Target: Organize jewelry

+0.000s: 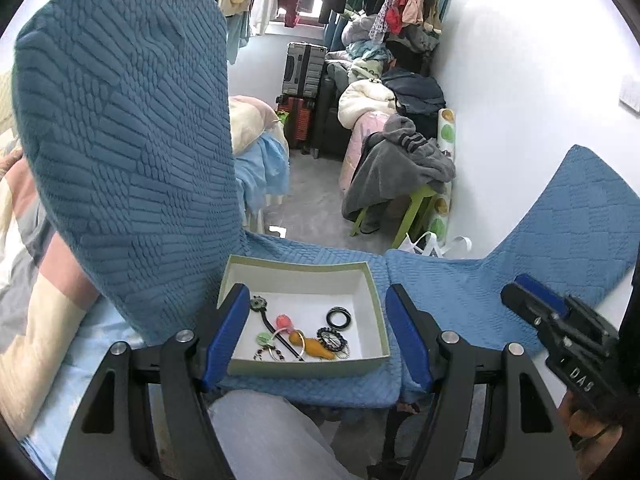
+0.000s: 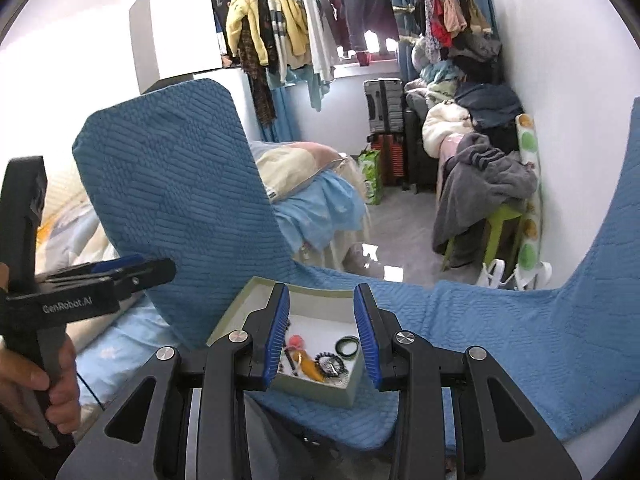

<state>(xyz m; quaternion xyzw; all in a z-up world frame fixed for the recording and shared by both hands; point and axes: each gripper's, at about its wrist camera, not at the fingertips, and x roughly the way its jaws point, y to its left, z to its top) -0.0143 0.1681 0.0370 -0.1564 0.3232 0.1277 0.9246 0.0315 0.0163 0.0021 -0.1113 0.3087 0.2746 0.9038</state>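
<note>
A pale green box [image 1: 372, 292] with a white inside sits on the blue quilted seat [image 1: 460, 280]. It holds several jewelry pieces: a black ring [image 1: 339, 317], a beaded round piece [image 1: 331, 339], an orange charm [image 1: 314, 346], a pink charm [image 1: 283, 321] and a black hairpin [image 1: 276, 328]. My left gripper [image 1: 316, 332] is open and empty, its jaws straddling the box. My right gripper [image 2: 322, 332] is open and empty above the same box [image 2: 240, 308]. The black ring [image 2: 346, 347] and orange charm [image 2: 310, 367] show between its jaws.
A blue quilted chair back [image 1: 120, 140] rises left of the box. The right gripper shows at right in the left wrist view [image 1: 532, 300]; the left gripper shows at left in the right wrist view [image 2: 132, 270]. Beds, a green stool [image 1: 416, 208], suitcases and hanging clothes lie beyond.
</note>
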